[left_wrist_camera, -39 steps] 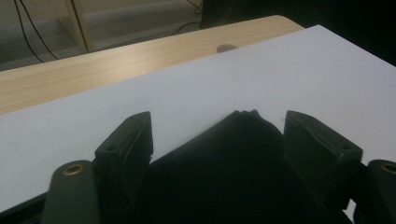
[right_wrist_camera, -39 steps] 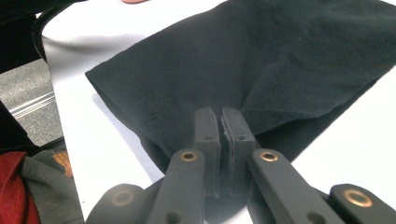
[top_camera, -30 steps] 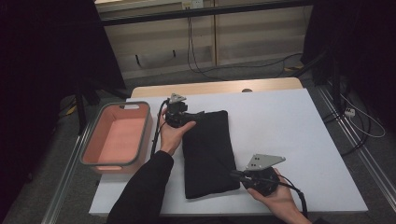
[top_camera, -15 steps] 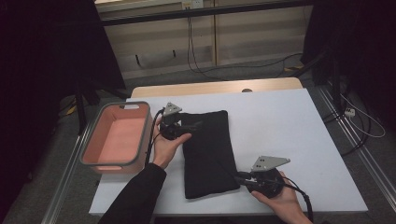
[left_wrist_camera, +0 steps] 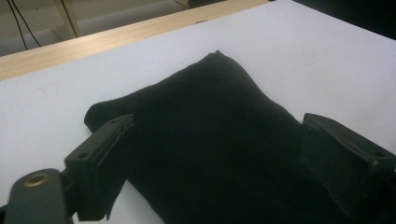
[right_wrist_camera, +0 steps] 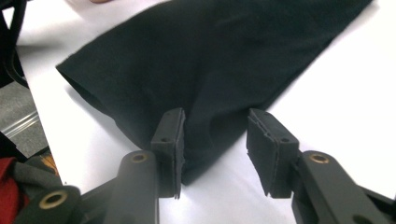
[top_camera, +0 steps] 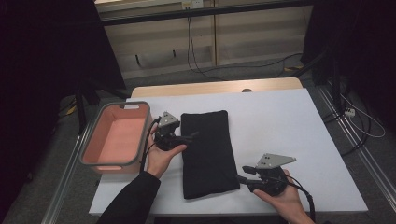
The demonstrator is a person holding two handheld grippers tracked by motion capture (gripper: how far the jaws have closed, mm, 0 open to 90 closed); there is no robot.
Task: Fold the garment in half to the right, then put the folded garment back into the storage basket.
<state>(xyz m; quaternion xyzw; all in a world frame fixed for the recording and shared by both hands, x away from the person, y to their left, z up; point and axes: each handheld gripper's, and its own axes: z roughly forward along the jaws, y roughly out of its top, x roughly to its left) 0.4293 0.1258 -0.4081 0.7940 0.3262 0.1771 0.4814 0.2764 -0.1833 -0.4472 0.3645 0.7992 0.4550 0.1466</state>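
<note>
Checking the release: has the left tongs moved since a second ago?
Yes. The left tongs have drawn back off the black cloth toward the pink bin, open.

folded black cloth (top_camera: 208,154) on white table (top_camera: 280,126), pink bin (top_camera: 116,135) left, claws apparently open

Both hand-held grippers (top_camera: 189,137) (top_camera: 243,173) have just been opening.
</note>
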